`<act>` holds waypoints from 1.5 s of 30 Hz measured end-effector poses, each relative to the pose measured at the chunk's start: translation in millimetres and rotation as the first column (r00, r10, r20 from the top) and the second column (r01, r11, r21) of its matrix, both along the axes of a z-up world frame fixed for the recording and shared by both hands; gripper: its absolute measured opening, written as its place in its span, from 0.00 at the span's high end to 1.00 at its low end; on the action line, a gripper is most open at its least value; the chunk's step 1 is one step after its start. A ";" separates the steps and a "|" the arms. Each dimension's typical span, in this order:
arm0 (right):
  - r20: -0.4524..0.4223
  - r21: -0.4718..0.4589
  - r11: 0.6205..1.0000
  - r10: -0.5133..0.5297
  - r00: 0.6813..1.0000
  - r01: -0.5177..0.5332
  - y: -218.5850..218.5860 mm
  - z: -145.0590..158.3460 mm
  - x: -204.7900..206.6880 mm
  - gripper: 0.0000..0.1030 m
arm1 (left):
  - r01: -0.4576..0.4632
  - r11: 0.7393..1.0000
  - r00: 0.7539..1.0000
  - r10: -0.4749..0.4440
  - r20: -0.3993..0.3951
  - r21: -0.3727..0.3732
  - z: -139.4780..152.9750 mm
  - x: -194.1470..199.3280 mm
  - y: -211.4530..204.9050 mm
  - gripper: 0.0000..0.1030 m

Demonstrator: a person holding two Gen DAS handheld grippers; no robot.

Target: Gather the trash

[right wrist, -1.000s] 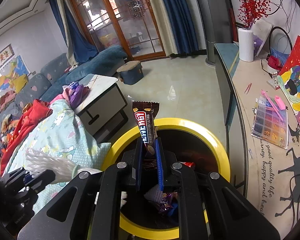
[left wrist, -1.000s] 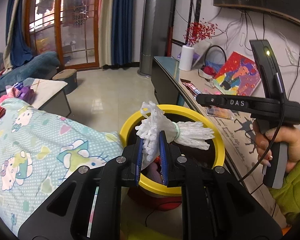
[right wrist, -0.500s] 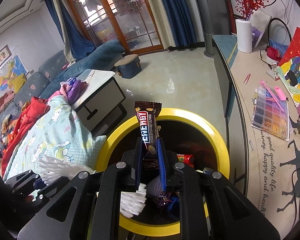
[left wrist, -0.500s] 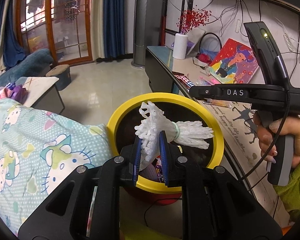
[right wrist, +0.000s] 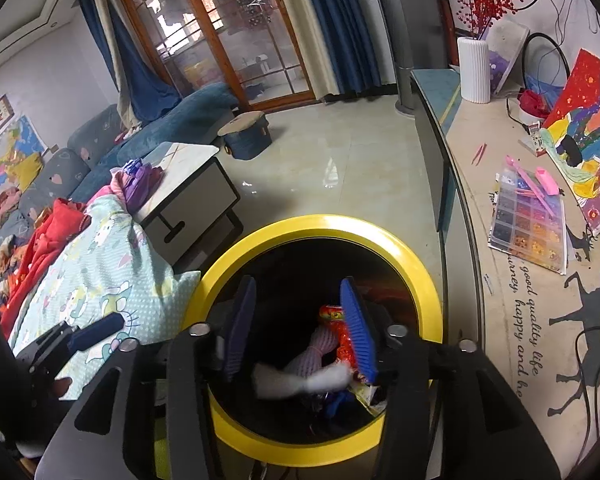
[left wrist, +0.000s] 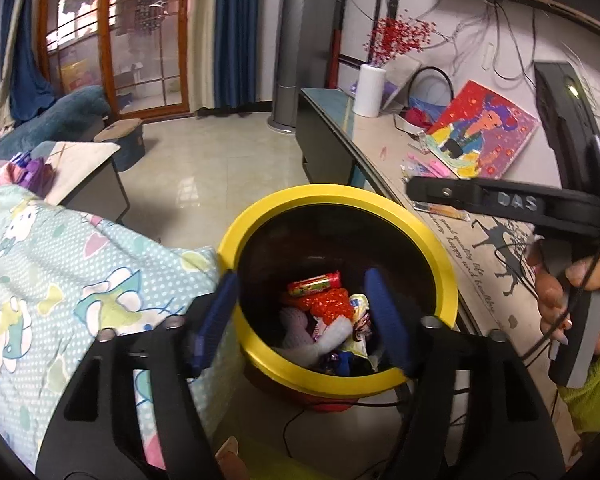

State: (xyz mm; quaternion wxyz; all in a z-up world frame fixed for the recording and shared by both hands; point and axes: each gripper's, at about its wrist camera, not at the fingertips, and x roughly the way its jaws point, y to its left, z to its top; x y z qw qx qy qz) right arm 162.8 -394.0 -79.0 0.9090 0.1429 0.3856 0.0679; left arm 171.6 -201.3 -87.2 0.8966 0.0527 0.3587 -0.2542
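A bin with a yellow rim (left wrist: 340, 196) (right wrist: 320, 224) stands on the floor below both grippers. My left gripper (left wrist: 304, 320) hangs over its mouth, jaws opening, nothing between the blue pads. My right gripper (right wrist: 300, 336) is also above the bin, jaws opening and empty. Inside lie the white foam net (left wrist: 324, 336) (right wrist: 300, 376), a red candy tube (left wrist: 314, 283), a red wrapper (left wrist: 328, 304) and other wrappers. The snack bar is not clearly visible among them. A hand (left wrist: 560, 296) holds the right gripper's handle at the right of the left wrist view.
A cartoon-print quilt (left wrist: 60, 280) presses against the bin's left side. A long low cabinet (right wrist: 540, 300) runs along the right, with a bead box (right wrist: 528, 224), a painting (right wrist: 588, 136) and a white vase (right wrist: 474, 68). A coffee table (right wrist: 188, 184) stands behind the quilt.
Both grippers have opened. The white foam net has dropped from the left gripper and the snack bar from the right, into the bin.
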 end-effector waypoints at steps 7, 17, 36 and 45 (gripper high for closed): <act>0.046 -0.016 1.000 -0.008 0.999 0.009 9.9 9.9 -13.7 0.28 | -0.096 0.995 0.995 0.096 0.001 -0.022 5.3 3.2 30.0 0.13; 0.150 -0.038 0.998 0.065 0.987 -0.059 51.7 40.3 -34.2 0.12 | -0.255 0.964 0.966 0.257 0.020 -0.071 29.5 -6.4 88.2 0.11; 0.404 -0.172 0.978 0.175 0.898 -0.114 158.1 71.8 -107.2 0.06 | -0.410 0.905 0.893 0.423 0.151 -0.113 61.3 -79.9 169.7 0.11; 0.487 -0.213 0.976 0.150 0.861 -0.049 185.9 69.9 -135.9 0.06 | -0.442 0.886 0.848 0.463 0.256 -0.140 66.9 -117.5 186.3 0.11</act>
